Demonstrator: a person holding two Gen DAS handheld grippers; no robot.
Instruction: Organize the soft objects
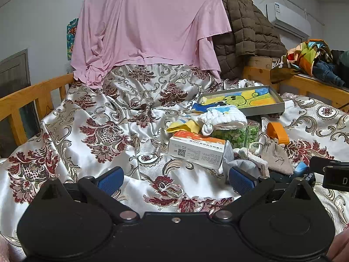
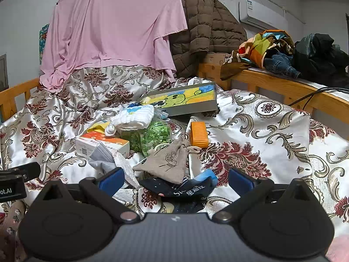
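A pile of small items lies on a floral satin bedspread (image 1: pixel 98 131). Soft ones are a white knitted cloth (image 1: pixel 226 118) (image 2: pixel 135 118), a yellow sock (image 1: pixel 183 125), a grey face mask (image 2: pixel 101 155), a beige drawstring pouch (image 2: pixel 168 161) (image 1: pixel 277 155) and a dark printed sock (image 2: pixel 185 191). My left gripper (image 1: pixel 175 180) is open and empty over bare bedspread, left of the pile. My right gripper (image 2: pixel 176 181) is open, its jaws either side of the dark sock, just before the pouch.
Also in the pile are an orange-and-white box (image 1: pixel 196 149), a clear bag of green bits (image 2: pixel 150 137), an orange plastic case (image 2: pixel 198 134) and a framed picture (image 1: pixel 242 99). Wooden rails (image 1: pixel 28 100) edge the bed. A pink sheet (image 1: pixel 148 26) and brown jacket (image 2: pixel 207 28) hang behind.
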